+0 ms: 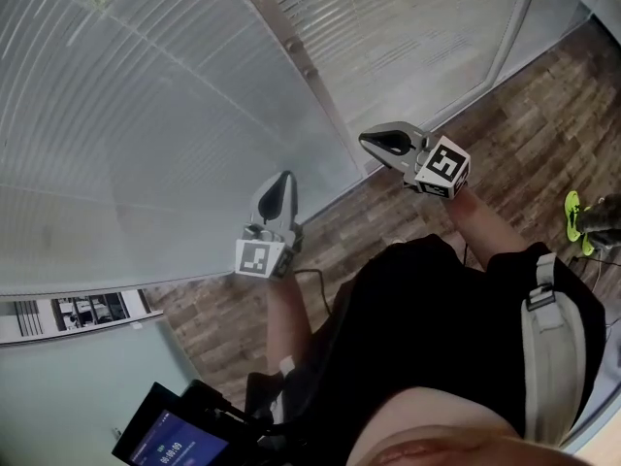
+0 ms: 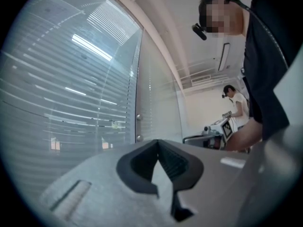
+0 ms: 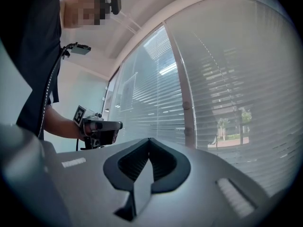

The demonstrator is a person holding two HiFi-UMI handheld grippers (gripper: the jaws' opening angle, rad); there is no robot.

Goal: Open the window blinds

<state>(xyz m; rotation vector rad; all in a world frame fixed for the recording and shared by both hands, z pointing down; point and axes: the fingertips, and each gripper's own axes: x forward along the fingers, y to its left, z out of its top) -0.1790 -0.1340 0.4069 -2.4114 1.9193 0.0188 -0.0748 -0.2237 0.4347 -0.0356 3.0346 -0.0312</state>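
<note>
Dark clothing (image 1: pixel 427 328) was seen nearest; beyond it, the left gripper (image 1: pixel 275 194) and right gripper (image 1: pixel 385 142) were held clenched and empty, side by side but apart, with the lowered window blinds (image 1: pixel 146 124) hung near ahead of both.

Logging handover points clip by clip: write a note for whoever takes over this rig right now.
Left tool: shut, empty, held in the air short of the blinds.
Right tool: shut, empty, also not touching the blinds, just right of the window post in the head view.
Blinds: down across both panes.
Done: nothing to the blinds that shows.
Left: find the blinds' control, which I cannot make out here, grip it and open them.
</note>
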